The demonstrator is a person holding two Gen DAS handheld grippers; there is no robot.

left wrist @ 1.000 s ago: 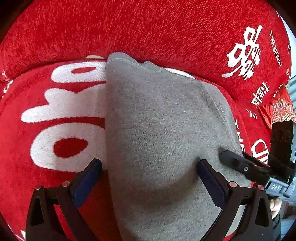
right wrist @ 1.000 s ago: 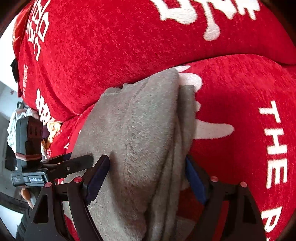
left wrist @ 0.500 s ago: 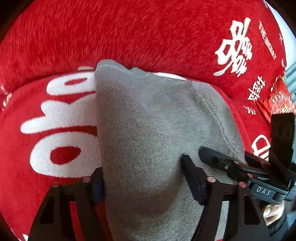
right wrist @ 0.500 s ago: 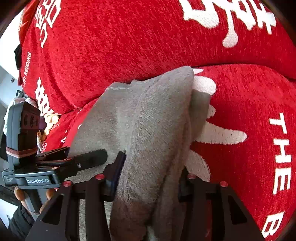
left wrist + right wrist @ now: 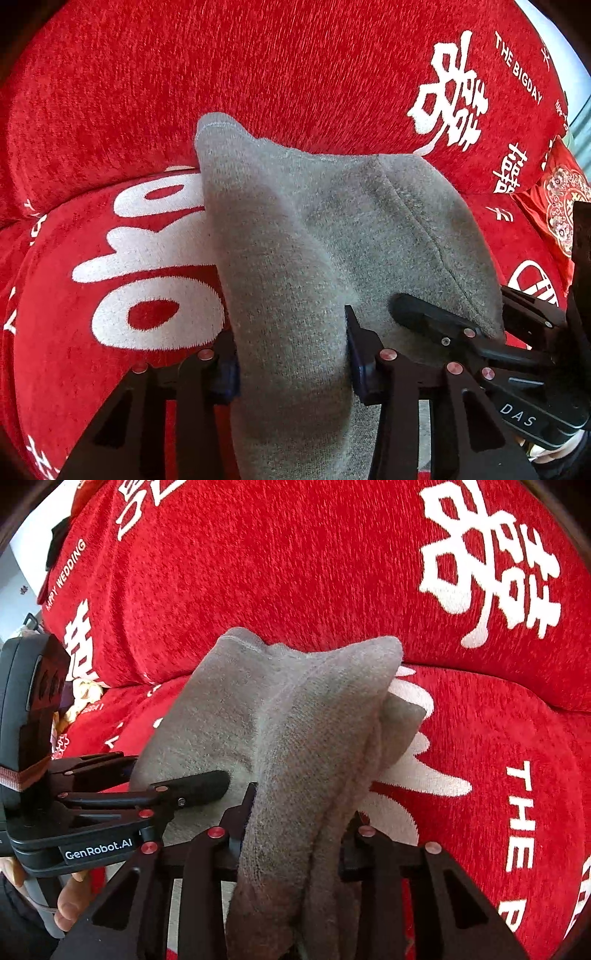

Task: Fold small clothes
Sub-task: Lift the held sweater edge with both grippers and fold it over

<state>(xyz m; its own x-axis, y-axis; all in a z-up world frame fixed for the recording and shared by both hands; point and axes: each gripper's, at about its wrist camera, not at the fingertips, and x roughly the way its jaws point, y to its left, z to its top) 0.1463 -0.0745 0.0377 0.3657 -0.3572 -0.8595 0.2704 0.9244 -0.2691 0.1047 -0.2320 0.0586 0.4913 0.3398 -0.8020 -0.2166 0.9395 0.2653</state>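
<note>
My left hand-held gripper (image 5: 291,363) and right hand-held gripper (image 5: 301,834) are each closing on a bunched ridge of the grey garment (image 5: 295,229), which lies on the red sofa (image 5: 155,92); I should pinch all layers evenly before lifting. Count: one garment, two grippers

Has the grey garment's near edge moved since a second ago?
Yes. The grey garment is bunched and raised off the red sofa cover, with both grippers' jaws closing on it.

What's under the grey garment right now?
Under the grey garment is the red cover with white lettering, its letters running beneath the cloth edge. Both hand-held grippers, left and right, are closing on bunched folds; anything below is hidden.
</note>
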